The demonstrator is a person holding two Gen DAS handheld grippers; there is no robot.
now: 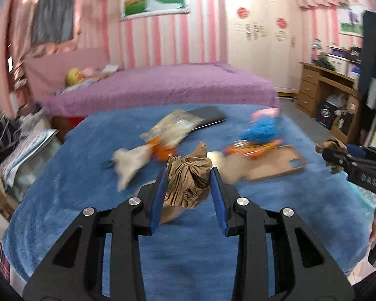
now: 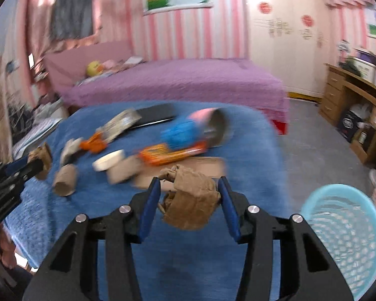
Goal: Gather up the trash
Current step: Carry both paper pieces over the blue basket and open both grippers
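While both grippers carry crumpled brown paper above the blue-covered desk (image 1: pixel 87 213), the right gripper (image 2: pixel 189 183), fingers clamping its wad (image 2: pixel 190 200), sits nearer the blue basket (image 2: pixel 348 235), low right; the left gripper (image 1: pixel 189 173) pinches another wad (image 1: pixel 188 180).

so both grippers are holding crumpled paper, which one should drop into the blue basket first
Right, probably. The right gripper holds its brown paper wad with the light blue basket just off its right side. The left gripper, clamping its own paper wad, has no basket in its view.
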